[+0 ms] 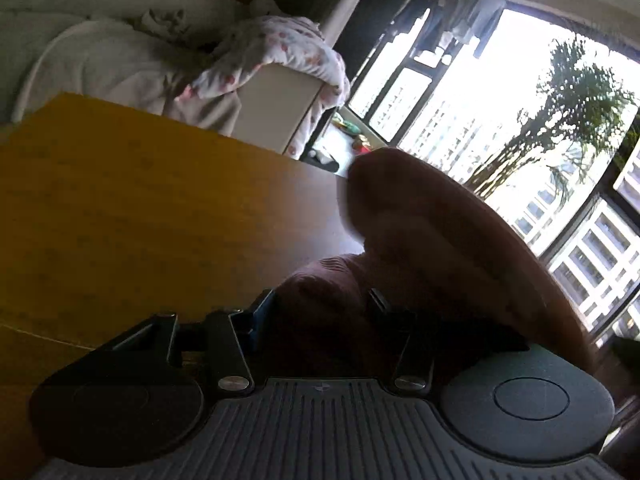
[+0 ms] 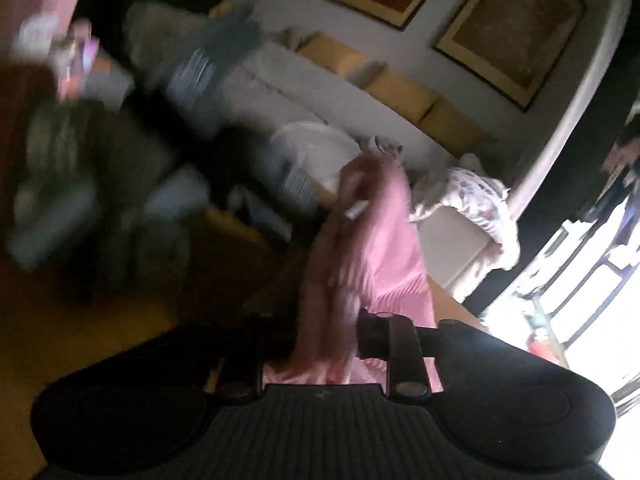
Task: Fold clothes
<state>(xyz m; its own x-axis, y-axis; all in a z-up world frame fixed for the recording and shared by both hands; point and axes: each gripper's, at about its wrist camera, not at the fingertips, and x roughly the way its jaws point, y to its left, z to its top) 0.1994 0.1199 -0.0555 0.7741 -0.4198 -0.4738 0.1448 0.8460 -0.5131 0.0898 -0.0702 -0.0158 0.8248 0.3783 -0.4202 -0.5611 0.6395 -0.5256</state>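
A pink ribbed garment rises from between the fingers of my left gripper, which is shut on a bunched fold of it. Against the window it looks dark maroon. It hangs over the yellow-brown table. In the blurred right wrist view the same pink garment stretches upward from my right gripper, which is shut on its lower edge. The cloth is held up off the table between both grippers.
A pale sofa with a floral cloth draped over its arm stands beyond the table. A large window is at the right. A blurred heap of dark and striped clothes lies at the left. Framed pictures hang on the wall.
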